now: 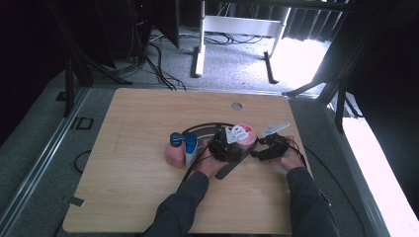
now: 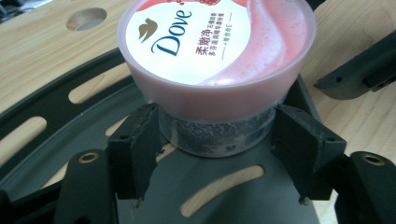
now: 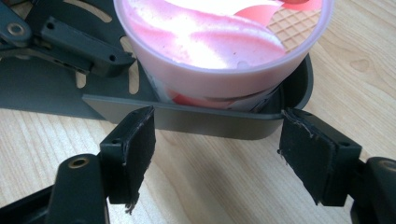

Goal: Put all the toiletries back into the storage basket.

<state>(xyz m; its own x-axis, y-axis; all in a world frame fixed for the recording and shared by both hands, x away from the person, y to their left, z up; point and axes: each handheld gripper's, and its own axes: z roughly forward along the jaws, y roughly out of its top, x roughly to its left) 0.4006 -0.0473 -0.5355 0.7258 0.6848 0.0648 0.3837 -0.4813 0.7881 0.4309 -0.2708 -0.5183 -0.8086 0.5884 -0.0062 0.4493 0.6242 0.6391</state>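
A pink Dove jar (image 1: pixel 242 133) (image 2: pixel 215 42) with a pink-and-white lid stands on a dark slotted tray (image 1: pixel 200 129) (image 2: pixel 224 186) at the middle of the table. My left gripper (image 1: pixel 225 146) (image 2: pixel 215 140) is shut on the jar, its pads pressed against both sides of the lower body. In the right gripper view the jar (image 3: pixel 219 42) sits just behind the tray's rim (image 3: pixel 205 122). My right gripper (image 1: pixel 268 146) (image 3: pixel 217 151) hovers open over bare wood in front of that rim, with nothing between its jaws.
A pink bottle with a blue cap (image 1: pixel 173 152) and a white bottle with a blue top (image 1: pixel 190 148) stand just left of the tray. The wooden table (image 1: pixel 143 113) has a round hole (image 1: pixel 236 105) near its far edge. Cables trail from both grippers.
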